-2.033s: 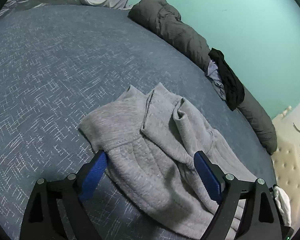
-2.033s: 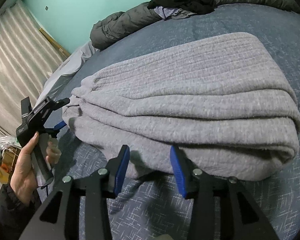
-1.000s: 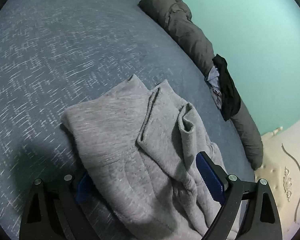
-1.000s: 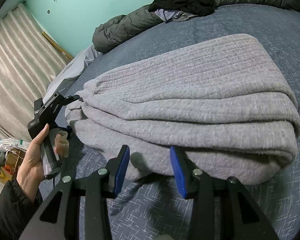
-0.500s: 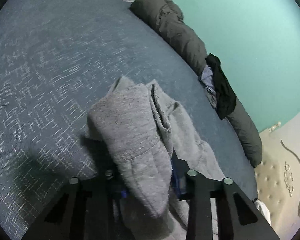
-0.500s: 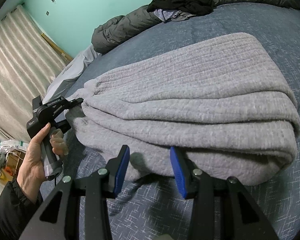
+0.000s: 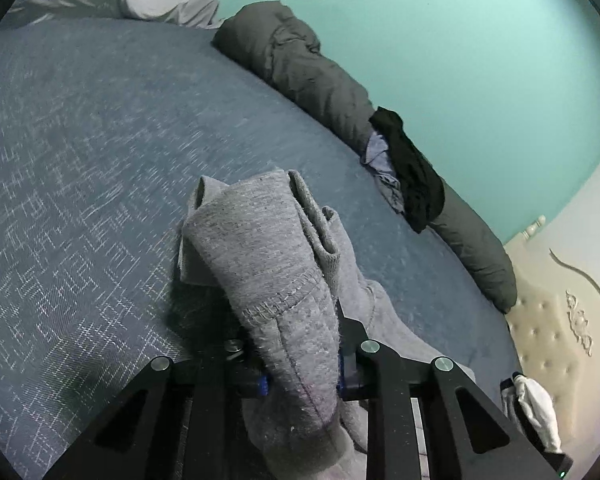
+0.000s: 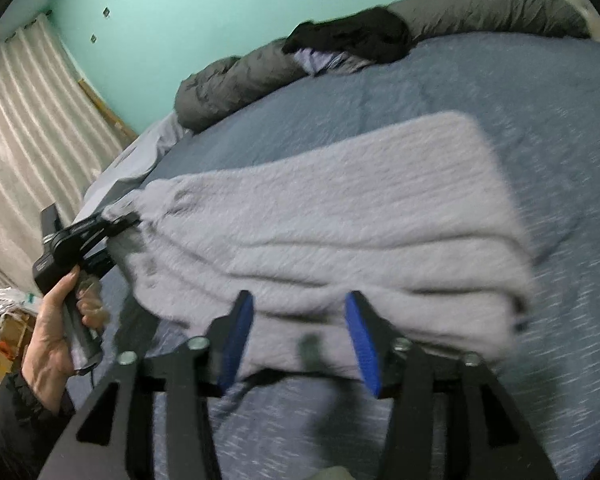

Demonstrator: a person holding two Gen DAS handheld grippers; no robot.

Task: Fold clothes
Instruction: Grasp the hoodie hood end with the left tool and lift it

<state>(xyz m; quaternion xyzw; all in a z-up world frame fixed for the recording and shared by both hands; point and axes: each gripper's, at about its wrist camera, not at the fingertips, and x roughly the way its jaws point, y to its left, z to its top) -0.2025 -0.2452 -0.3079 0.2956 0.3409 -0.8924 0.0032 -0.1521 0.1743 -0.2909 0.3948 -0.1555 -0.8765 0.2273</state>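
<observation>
garment: one grey sweatshirt [image 8: 332, 216], lying partly folded across the blue bed cover [image 7: 80, 128]; right wrist view is motion-blurred, so fine folds are hard to read.
left hand-held gripper: left hand-held gripper [image 7: 302, 376] clamped on a bunched end of the grey sweatshirt; the cloth fills the gap between the two fingers and rises forward out of it in a thick roll with a stitched hem line across it.
garment vs left hand-held gripper: the pinched end stands above the bed cover, a dark shadow under it; the rest trails back past the right finger and down onto the cover.
left hand-held gripper, seen from the right: black body held in the person's hand [image 8: 54, 332], its tip touching the far left edge of the sweatshirt, dark sleeve [image 8: 16, 428] at the wrist.
right hand-held gripper: right hand-held gripper [image 8: 300, 340] spread wide, nothing between its blue pads [image 8: 360, 340]; it sits at the near edge of the sweatshirt, whether touching i cannot tell because of blur.
counts: hand-held grippers 2; grey sweatshirts 1; hands in view 1.
bed surroundings: one dark grey rolled duvet [image 7: 312, 72] along the far edge of the bed; one black garment [image 7: 412, 168] draped on it, pale lilac cloth [image 7: 380, 160] just beside that; teal wall [image 7: 440, 40] behind; striped curtain [image 8: 24, 136] at the left of the right wrist view.
</observation>
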